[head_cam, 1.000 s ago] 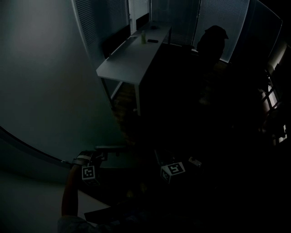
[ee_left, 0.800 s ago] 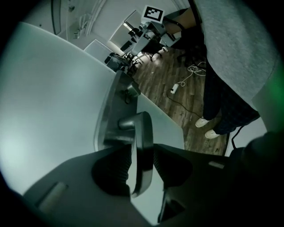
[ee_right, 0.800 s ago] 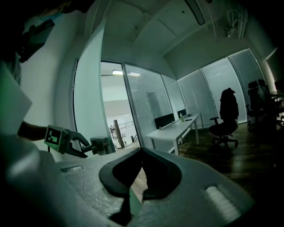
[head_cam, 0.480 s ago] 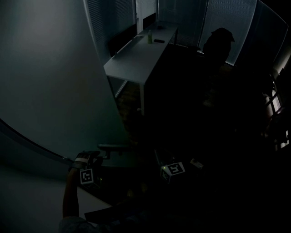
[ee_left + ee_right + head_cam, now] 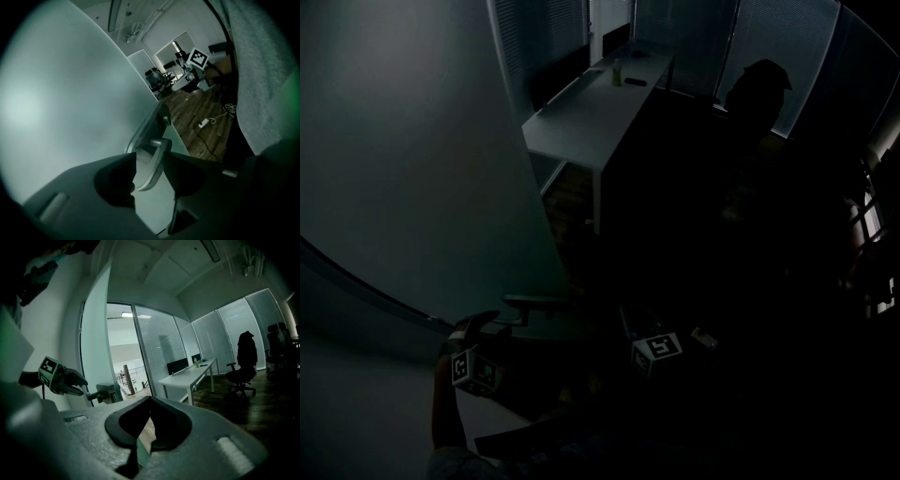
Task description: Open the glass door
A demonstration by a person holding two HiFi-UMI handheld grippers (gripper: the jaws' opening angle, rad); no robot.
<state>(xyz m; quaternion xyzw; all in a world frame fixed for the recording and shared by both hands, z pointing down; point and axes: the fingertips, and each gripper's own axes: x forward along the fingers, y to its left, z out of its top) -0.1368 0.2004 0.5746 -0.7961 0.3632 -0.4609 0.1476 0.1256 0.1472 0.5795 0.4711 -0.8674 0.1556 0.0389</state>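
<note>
The frosted glass door (image 5: 412,169) fills the left of the dark head view and stands swung open, with its metal lever handle (image 5: 530,302) at the edge. My left gripper (image 5: 492,330) is at the handle's end. In the left gripper view the lever (image 5: 152,161) lies between the opening jaws of the left gripper (image 5: 151,174), and neither pad presses on it. The right gripper view shows the door (image 5: 96,343), the handle (image 5: 105,392) and the left gripper (image 5: 83,380) beside it. My right gripper (image 5: 143,441) is shut on nothing and stays back from the door, its marker cube (image 5: 656,349) low in the middle.
A long white desk (image 5: 591,103) with a bottle runs along the blinds behind the door. An office chair with a jacket (image 5: 243,357) stands to its right. A power strip and cable (image 5: 204,123) lie on the wooden floor. A grey sleeve (image 5: 262,70) hangs close on the right.
The left gripper's marker cube has rolled and now shows two faces. The head view has shifted a little to the right. The right gripper has stayed put.
</note>
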